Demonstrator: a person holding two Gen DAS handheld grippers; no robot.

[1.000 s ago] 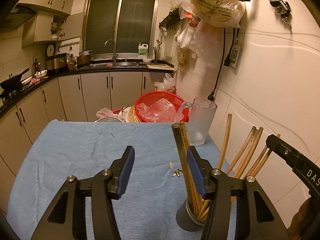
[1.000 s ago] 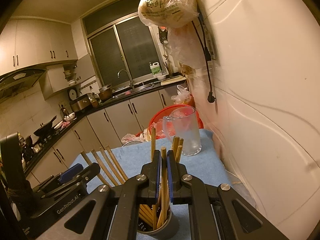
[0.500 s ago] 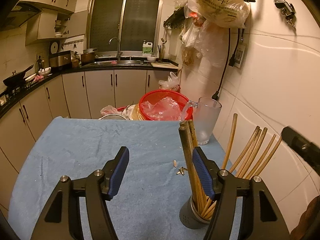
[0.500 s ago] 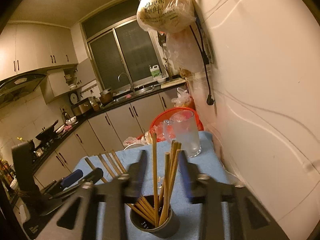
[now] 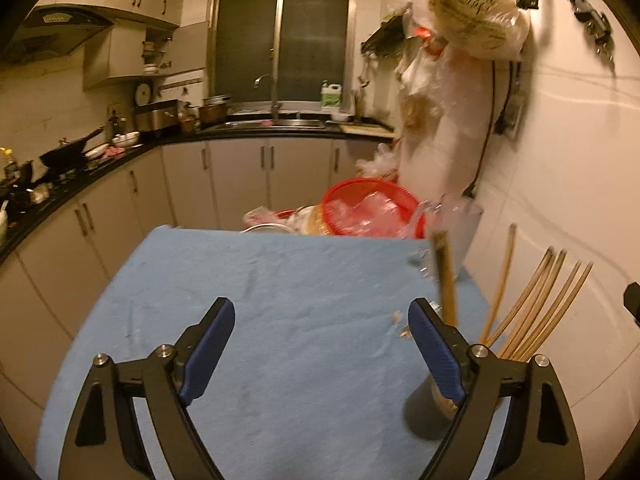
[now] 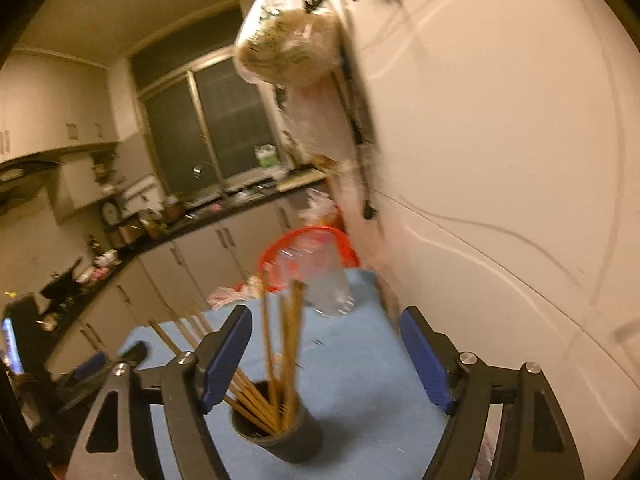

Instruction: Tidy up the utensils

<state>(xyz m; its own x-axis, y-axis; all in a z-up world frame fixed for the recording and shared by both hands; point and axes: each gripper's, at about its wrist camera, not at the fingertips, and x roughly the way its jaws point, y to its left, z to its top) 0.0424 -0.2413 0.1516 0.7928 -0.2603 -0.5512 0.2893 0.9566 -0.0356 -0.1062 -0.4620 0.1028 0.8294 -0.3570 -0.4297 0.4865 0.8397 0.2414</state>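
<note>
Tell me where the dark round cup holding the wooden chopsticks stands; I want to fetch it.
In the right wrist view the dark round cup stands on the blue cloth, low in the middle, near the white wall, with the clear glass pitcher beyond it.

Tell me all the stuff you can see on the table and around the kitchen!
chopsticks: a bunch, count unclear, wooden brown, standing in the cup
cup: one, dark grey, on the cloth near the wall
cloth: one, blue, covering the table
pitcher: one, clear, far end of the table
basket: one, red, behind the table
plastic bag: one, clear with green print, hanging on the wall
sink faucet: one, silver, under the window
crumbs: a few, pale, on the cloth
left gripper: black with blue pads, open, jaws have just been opening, nothing between them
right gripper: same colours, open, jaws have just been opening, chopsticks between them untouched
</note>
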